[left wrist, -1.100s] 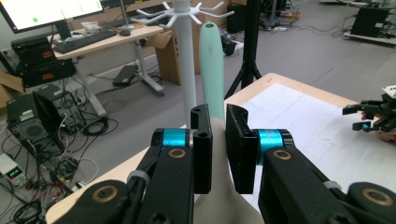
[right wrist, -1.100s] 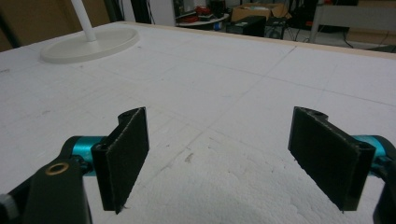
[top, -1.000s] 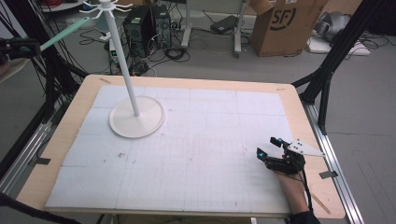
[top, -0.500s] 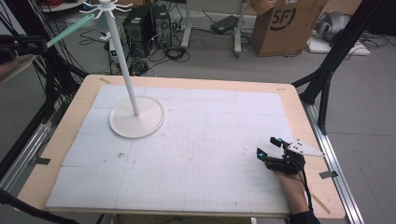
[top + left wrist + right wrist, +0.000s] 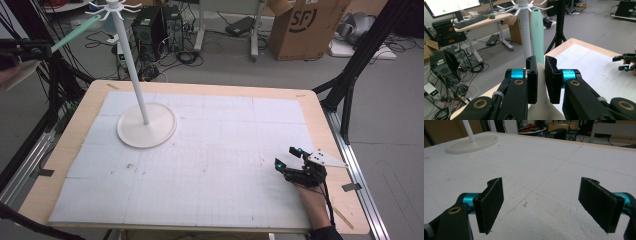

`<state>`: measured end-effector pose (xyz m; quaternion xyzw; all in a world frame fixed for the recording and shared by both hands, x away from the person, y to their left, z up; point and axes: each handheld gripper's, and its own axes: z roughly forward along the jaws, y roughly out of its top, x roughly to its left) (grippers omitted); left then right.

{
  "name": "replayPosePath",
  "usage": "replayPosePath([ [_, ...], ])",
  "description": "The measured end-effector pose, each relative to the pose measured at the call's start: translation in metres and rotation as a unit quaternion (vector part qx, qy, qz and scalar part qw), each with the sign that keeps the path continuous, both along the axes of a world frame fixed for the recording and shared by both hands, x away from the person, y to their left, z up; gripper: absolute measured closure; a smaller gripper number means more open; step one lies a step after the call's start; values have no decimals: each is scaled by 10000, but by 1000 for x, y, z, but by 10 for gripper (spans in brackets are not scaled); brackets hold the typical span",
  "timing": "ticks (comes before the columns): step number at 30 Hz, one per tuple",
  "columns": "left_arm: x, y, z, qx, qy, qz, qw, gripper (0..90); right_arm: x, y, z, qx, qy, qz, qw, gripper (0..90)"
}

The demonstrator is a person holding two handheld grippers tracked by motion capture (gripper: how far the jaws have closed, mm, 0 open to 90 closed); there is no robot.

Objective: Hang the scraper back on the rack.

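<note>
A white stand has a round base (image 5: 146, 125) on the foam mat, a tall pole (image 5: 131, 65) and a ring of hooks (image 5: 114, 7) at the top. My left gripper (image 5: 42, 49) is held high off the table's left side, shut on a utensil with a mint-green handle (image 5: 75, 33). The handle tip points at the hooks. In the left gripper view the handle (image 5: 537, 32) rises between the jaws (image 5: 541, 62) beside the pole (image 5: 525, 32), with a beige part below. My right gripper (image 5: 287, 157) rests on the mat at front right, open (image 5: 544, 202) and holding nothing.
White gridded foam mat (image 5: 225, 150) covers the wooden table (image 5: 320, 115). Black tripod legs (image 5: 350, 85) stand at the right back corner. A cardboard box (image 5: 300, 25), computer towers and cables lie on the floor behind. The stand's base (image 5: 471, 143) is far ahead of the right gripper.
The left gripper with the utensil has edged slightly toward the stand's top. The right gripper has not moved.
</note>
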<state>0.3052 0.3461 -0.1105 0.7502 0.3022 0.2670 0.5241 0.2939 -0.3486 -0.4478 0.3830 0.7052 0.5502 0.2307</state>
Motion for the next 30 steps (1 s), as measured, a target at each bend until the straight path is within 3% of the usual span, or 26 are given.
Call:
replayPosePath([
  [14,-1,-1,1,-36,-99,-63,9999,813,0,0,0,-3,-7,4,10000,194],
  [30,1,-5,0,84,-88,-29,9999,814,0,0,0,5,3,-2,10000,194],
])
